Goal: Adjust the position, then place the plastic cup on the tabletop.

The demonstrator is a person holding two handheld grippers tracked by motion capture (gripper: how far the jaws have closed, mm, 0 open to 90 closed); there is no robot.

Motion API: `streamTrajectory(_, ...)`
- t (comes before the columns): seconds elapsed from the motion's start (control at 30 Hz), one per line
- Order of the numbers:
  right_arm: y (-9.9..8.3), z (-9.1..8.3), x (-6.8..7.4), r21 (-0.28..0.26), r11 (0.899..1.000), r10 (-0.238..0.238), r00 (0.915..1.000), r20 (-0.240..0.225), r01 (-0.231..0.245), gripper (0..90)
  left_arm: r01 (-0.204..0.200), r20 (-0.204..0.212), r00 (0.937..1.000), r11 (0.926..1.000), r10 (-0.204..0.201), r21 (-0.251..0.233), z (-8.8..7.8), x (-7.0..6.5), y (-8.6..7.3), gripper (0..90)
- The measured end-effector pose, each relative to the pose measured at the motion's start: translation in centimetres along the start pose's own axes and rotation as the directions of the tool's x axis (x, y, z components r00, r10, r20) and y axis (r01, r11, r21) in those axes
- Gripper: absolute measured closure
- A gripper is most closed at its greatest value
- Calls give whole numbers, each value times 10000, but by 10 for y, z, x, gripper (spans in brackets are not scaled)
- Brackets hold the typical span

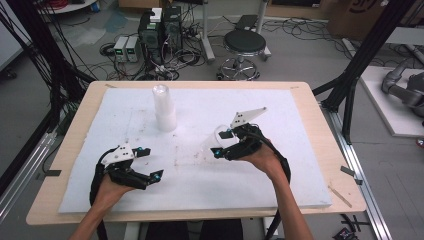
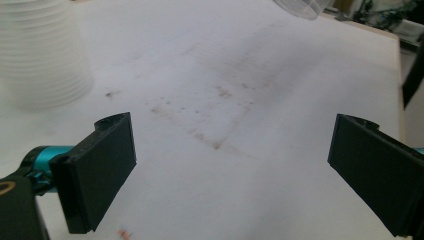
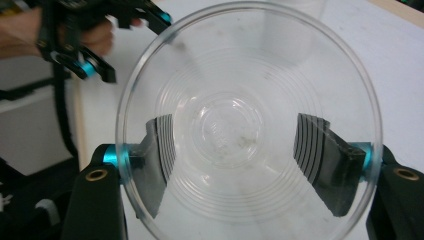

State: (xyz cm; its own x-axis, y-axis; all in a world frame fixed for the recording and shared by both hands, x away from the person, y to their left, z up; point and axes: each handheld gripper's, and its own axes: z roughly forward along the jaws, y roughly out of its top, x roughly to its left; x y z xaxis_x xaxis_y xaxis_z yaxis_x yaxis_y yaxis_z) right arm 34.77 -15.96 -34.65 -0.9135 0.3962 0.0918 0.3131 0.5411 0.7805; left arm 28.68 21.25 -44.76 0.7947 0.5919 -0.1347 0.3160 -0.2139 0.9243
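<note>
Right tongs [image 3: 235,165] pinching single clear cup [image 3: 250,120], lifted off table [image 1: 310,150]. Left tongs [image 2: 235,165] spread, empty, near cup stack [image 2: 40,55]. Next, probably: stack it, mouth aligned.

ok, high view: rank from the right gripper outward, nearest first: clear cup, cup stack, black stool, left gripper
1. Clear cup: held between the jaws of the right gripper, at its left.
2. Left gripper: near-left of the table, jaws open.
3. Cup stack: upright, back-left of centre; only a little farther off than the left gripper, so nearly a tie.
4. Black stool: on the floor beyond the table's far edge.
</note>
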Motion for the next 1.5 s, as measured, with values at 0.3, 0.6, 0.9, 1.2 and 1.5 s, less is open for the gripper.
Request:
streamTrajectory(0.3, 19, 4, -10, 1296, 9907, 276, 9947, 991, -404, 331, 169, -1399, 9898, 9966, -280, -802, -19, 8, -19, 51)
streamTrajectory(0.6, 33, 14, -16, 2652, 9615, 239, 9830, 1821, -725, 336, 179, -2044, 9778, 9904, -459, -1370, -28, 14, -30, 51)
streamTrajectory(0.9, 36, 19, -16, 2816, 9555, 365, 9824, 1829, -879, 338, 202, -2148, 9752, 9884, -526, -1502, -29, 14, -31, 51)
streamTrajectory(1.2, 32, 24, -18, 2933, 9520, 341, 9827, 1819, -874, 335, 144, -2213, 9741, 9892, -468, -1460, -29, 13, -31, 51)
streamTrajectory(1.5, 28, 37, -17, 3156, 9464, 78, 9813, 1922, -694, 333, 55, -2226, 9742, 9896, -378, -1439, -29, 13, -31, 51)
